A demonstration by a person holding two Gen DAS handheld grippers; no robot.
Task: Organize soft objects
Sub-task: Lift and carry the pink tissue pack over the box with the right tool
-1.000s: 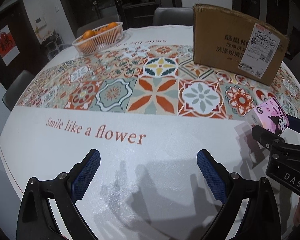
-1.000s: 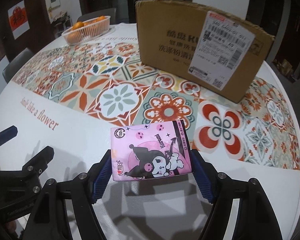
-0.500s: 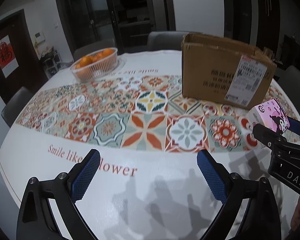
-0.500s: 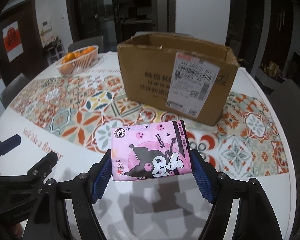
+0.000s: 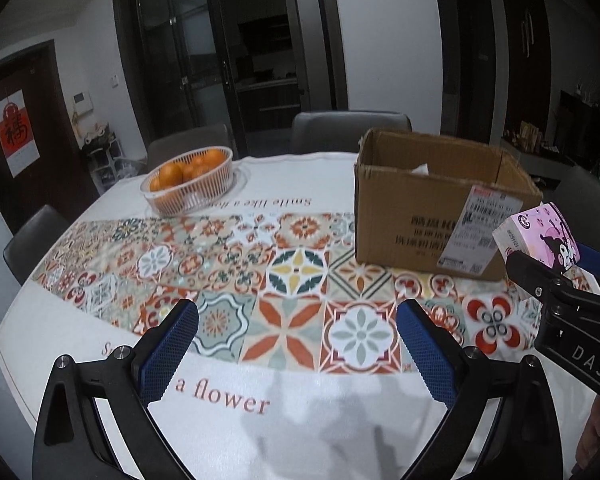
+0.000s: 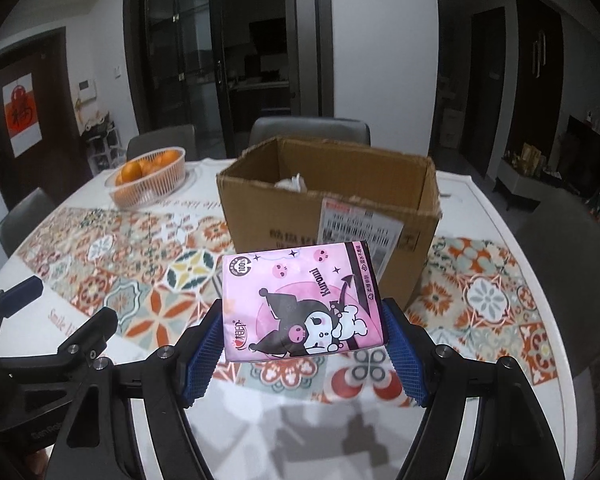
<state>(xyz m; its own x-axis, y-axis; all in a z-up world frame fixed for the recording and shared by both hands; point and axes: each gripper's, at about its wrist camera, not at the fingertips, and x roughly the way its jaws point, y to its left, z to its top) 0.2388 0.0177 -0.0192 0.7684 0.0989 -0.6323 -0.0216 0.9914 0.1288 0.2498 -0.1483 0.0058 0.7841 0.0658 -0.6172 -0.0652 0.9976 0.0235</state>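
My right gripper (image 6: 304, 344) is shut on a pink Kuromi tissue pack (image 6: 300, 300) and holds it in the air in front of an open cardboard box (image 6: 328, 216). Something white lies inside the box (image 6: 292, 182). In the left wrist view the pack (image 5: 540, 236) and right gripper (image 5: 560, 264) are at the right edge, near the box (image 5: 432, 216). My left gripper (image 5: 296, 344) is open and empty above the near part of the table.
A white basket of oranges (image 5: 188, 184) stands at the far left of the round table with a patterned cloth (image 5: 220, 264). Grey chairs (image 5: 348, 128) surround the table. The left gripper shows at the left in the right wrist view (image 6: 56, 320).
Both grippers have risen and tilted up; the box's open top and the room behind are now in view. The right gripper still holds the pack, now higher and nearer the box.
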